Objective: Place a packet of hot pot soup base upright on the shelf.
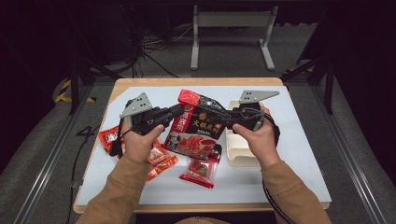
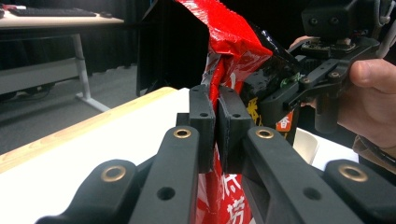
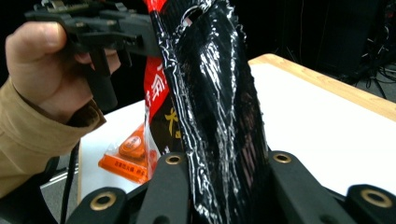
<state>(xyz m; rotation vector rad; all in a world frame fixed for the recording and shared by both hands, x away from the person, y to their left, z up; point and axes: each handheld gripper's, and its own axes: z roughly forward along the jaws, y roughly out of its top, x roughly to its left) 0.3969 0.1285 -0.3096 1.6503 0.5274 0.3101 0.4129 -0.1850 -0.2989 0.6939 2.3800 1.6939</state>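
Large red-and-black pouch [image 1: 198, 123] held up over mid-table, nearer the far edge. Left gripper [image 2: 215, 122] clamped on its side edge; right gripper [image 1: 229, 117] closed on the opposite edge, pads probably hidden by film. Glossy, crinkly, limp: grip the seams.

Dark room, grey carpet floor [image 1: 224, 58], white desk frame [image 1: 231, 32] beyond wooden-edged table [image 1: 196, 81].

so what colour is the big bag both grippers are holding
Red and black with printed lettering: the big bag shows best in the high view.
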